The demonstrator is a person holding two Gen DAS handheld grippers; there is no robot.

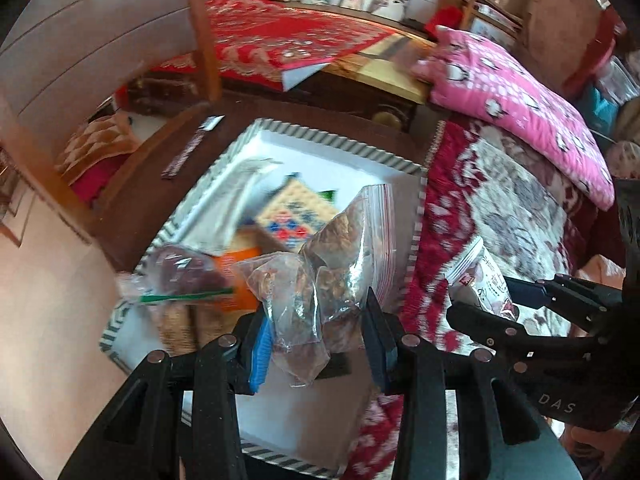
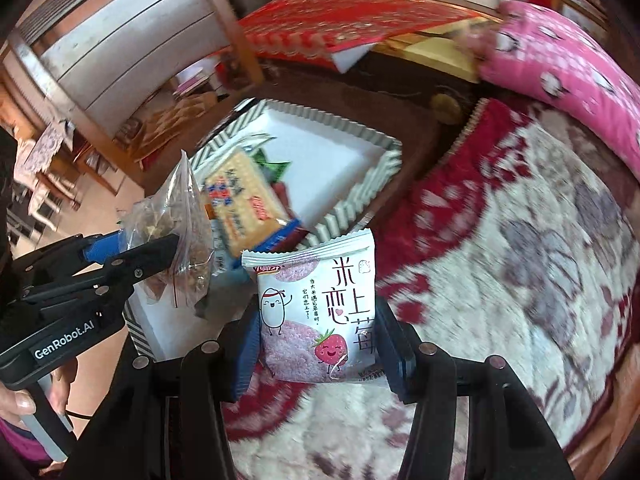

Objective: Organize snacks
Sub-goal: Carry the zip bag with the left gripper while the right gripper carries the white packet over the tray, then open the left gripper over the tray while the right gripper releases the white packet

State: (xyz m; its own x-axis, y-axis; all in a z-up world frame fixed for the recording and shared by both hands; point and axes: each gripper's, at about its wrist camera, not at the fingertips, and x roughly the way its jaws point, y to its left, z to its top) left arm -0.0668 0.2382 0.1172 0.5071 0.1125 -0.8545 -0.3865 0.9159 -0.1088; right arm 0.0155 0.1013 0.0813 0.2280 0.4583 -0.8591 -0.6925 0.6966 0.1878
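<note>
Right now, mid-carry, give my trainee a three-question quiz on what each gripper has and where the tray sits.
1. True or false: the left gripper holds a clear zip bag of brown snacks.
2. What does the right gripper hold: A) cracker pack, B) white strawberry snack packet, C) nothing?
3. Fill in: the striped tray rests on a brown ____.

Key: 1 true; 2 B; 3 table.

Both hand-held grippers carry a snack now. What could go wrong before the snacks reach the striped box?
The left hand-held gripper pinches only the clear bag's lower corner, so it may slip. The striped box is already crowded near this side, so the strawberry packet in the right hand-held gripper could land on the rim.
</note>
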